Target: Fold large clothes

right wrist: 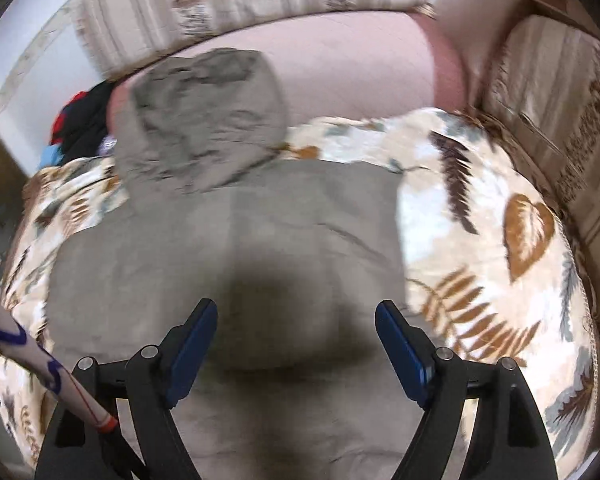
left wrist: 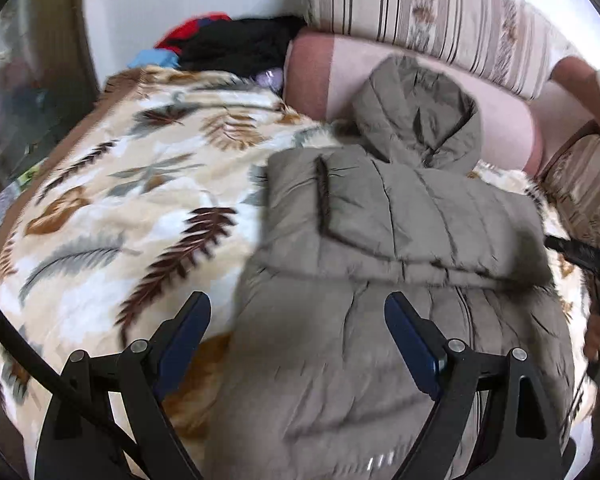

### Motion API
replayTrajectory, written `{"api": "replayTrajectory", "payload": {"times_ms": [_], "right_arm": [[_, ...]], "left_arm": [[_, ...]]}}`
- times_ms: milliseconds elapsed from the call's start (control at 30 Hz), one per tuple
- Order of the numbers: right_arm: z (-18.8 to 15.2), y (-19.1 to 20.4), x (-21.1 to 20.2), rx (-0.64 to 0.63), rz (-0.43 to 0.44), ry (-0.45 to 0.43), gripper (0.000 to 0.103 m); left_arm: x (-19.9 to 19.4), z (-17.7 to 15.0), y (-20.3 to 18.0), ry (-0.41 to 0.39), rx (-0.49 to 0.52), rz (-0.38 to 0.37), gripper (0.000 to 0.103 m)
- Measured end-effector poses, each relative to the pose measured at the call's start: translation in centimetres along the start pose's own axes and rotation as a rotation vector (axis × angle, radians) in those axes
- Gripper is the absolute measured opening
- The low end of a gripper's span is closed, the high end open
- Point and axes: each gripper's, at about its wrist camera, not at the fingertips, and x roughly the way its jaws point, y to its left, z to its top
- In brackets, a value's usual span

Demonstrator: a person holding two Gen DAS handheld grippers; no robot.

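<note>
Leaf-print blanket (left wrist: 112,184) over sofa | my left gripper (left wrist: 298,330) and right gripper (right wrist: 296,334) fingers both spread, empty | puffy grey jacket (left wrist: 400,232) mid-blanket, sleeves tucked, hood (left wrist: 416,120) far | risk: slick padding springs open, or I pinch blanket too.

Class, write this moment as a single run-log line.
task: fold jacket | jacket: sleeve folded across, hood flat | left gripper: open, empty | right gripper: open, empty | surface: leaf blanket

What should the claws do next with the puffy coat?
Probably lower both open claws, left and right, onto the coat's near hem and pinch it. Its sleeves look already folded in, and the hood lies at the far end, so folding upward seems next.
</note>
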Motion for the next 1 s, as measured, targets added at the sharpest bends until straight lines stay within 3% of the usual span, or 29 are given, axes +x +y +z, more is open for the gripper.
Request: {"api": "replayTrajectory", "payload": {"times_ms": [200, 333, 400, 567, 833, 1000], "right_arm": [[0.5, -1.4, 4.7, 0.042, 0.005, 0.062, 0.085], [0.0, -1.7, 7.1, 0.042, 0.009, 0.084, 0.086], [-0.1, -1.7, 8.0, 0.03, -0.003, 0.091, 0.09], [0.1, -2.5, 8.9, 0.065, 0.004, 0.111, 0.096], [0.2, -1.5, 2.1, 0.042, -0.029, 0.016, 0.096], [0.5, 1.4, -1.3, -0.022, -0.045, -0.011, 0.096]], "left_arm": [[9.9, 4.5, -1.5, 0.123, -0.011, 0.088, 0.088], [14.6, 4.9, -0.3, 0.214, -0.1, 0.041, 0.089], [15.2, 4.9, -0.3, 0.213, -0.105, 0.037, 0.092], [13.6, 4.8, -0.4, 0.2, -0.098, 0.033, 0.091], [4.4, 1.5, 1.6, 0.075, -0.094, 0.013, 0.091], [2.2, -1.0, 1.8, 0.037, -0.081, -0.006, 0.091]]}}
